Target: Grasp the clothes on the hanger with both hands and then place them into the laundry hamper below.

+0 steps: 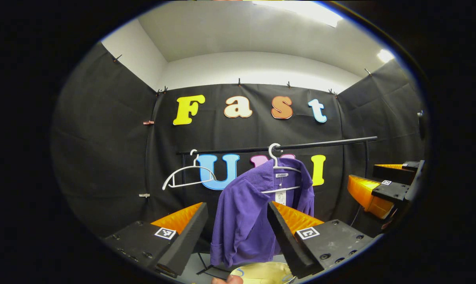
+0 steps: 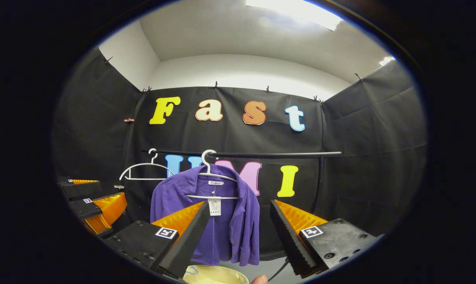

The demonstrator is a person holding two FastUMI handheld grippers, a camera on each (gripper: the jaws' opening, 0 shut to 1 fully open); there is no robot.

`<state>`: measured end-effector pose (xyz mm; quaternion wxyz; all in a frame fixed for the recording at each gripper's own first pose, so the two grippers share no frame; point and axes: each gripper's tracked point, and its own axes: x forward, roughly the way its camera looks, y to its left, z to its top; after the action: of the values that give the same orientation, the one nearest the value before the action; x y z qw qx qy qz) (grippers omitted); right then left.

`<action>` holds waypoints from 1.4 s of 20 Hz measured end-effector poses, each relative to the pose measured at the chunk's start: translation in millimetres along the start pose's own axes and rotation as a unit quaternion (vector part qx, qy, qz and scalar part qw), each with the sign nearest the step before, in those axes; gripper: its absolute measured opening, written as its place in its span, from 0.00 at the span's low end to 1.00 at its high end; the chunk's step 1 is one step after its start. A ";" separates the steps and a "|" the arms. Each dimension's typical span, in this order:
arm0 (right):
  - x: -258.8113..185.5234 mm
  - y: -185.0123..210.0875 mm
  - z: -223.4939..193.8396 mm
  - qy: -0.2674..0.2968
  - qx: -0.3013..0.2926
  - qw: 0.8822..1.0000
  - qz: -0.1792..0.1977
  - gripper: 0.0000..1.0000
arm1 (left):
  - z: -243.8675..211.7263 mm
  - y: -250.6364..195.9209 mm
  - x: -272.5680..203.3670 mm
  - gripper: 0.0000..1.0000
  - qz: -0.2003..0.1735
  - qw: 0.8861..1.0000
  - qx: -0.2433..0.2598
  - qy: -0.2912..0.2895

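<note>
Left gripper view: the left gripper [image 1: 237,221] is held w/ fingers spread wide, nothing between them, not touching anything. Seen through the gap is a purple shirt [image 1: 244,219] hung on a white hanger [image 1: 279,173], which is hooked on a black rail [image 1: 325,144] across the back wall. The shirt is draped unevenly, w/ its collar and a paper tag [image 1: 280,196] exposed near the hanger bar. A 2nd white hanger [image 1: 188,177], bare, is hooked on the same rail to the left, apart from the shirt. Below the shirt, at the bottom edge, the pale rim of the laundry hamper [image 1: 261,272] is seen. The right gripper [image 1: 384,189] is seen at the right edge, well apart from the shirt; its state can't be told from here.

Right gripper view: the right gripper [image 2: 238,225] is likewise held released, fingers wide apart, nothing gripped. The shirt [image 2: 230,228] is seen ahead, hanging on its hanger [image 2: 208,173] from the rail [image 2: 277,154], front open, tag [image 2: 214,206] dangling. The bare hanger [image 2: 145,171] is further left. The hamper rim [image 2: 216,274] is seen below the shirt. The left gripper [image 2: 92,201] is seen at the left edge, clear of the shirt.
</note>
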<state>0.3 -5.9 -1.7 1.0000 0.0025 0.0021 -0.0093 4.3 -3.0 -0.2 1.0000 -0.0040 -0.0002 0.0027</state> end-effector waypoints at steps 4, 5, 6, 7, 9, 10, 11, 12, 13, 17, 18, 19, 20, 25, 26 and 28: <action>0.4 -0.2 1.1 -0.001 -0.003 1.000 0.002 0.97 | 2.6 1.0 0.1 0.94 0.006 1.000 0.001 -0.003; 0.7 -0.1 1.5 -0.001 -0.002 1.000 0.002 0.97 | 3.2 1.1 0.4 0.97 0.007 1.000 0.001 -0.003; 0.4 0.8 1.3 -0.001 -0.001 1.000 0.003 0.97 | 3.7 0.8 0.8 0.94 0.007 1.000 0.001 -0.003; 1.2 2.0 1.3 0.000 0.000 1.000 0.004 0.97 | 3.9 0.5 1.8 0.94 0.007 1.000 0.001 -0.003; 1.8 4.0 0.7 0.000 0.001 1.000 0.006 0.97 | 4.0 0.1 2.5 0.94 0.008 1.000 0.006 0.000; 1.9 4.1 0.4 0.001 0.000 1.000 0.006 0.97 | 2.6 -0.2 3.9 0.94 0.008 1.000 0.007 0.001; 2.1 3.9 -0.3 0.003 0.001 1.000 0.006 0.97 | 3.0 -0.4 4.7 0.94 0.008 1.000 0.007 0.002; 2.5 3.3 -1.1 0.004 0.001 1.000 0.006 0.97 | 2.9 -1.5 5.2 0.94 0.008 1.000 0.006 0.002; 2.4 3.1 -1.2 0.005 0.003 1.000 0.005 0.97 | 4.0 -1.4 6.0 0.94 0.008 1.000 0.005 0.001; 0.6 6.2 -1.3 0.004 0.016 1.000 0.008 0.97 | 1.1 0.5 2.7 0.94 0.009 1.000 0.007 0.008; 0.4 6.2 -0.8 0.002 0.018 1.000 0.009 0.98 | -1.8 1.3 1.5 0.94 0.011 1.000 0.007 0.012; 1.6 6.1 0.2 -0.001 0.017 1.000 0.009 0.98 | -2.5 1.8 -0.5 0.94 0.011 1.000 0.008 0.014; 2.5 4.9 1.5 -0.004 0.013 1.000 0.009 0.99 | -2.5 2.7 -1.7 0.94 0.011 1.000 0.009 0.016; 12.0 7.4 3.3 -0.013 0.005 1.000 0.014 0.97 | -8.2 0.1 -3.4 0.94 0.010 1.000 0.012 0.023; 14.2 8.4 0.4 -0.010 0.005 1.000 0.017 0.97 | -7.9 -1.4 -1.8 0.94 0.008 1.000 0.011 0.024; 18.5 7.0 -5.5 -0.002 0.007 1.000 0.019 0.97 | -9.8 -4.8 1.3 0.94 0.005 1.000 0.006 0.024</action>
<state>18.9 0.7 -7.3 0.9999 0.0091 -0.0001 0.0096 5.7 -8.0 -10.0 0.9997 0.0021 0.0239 0.0080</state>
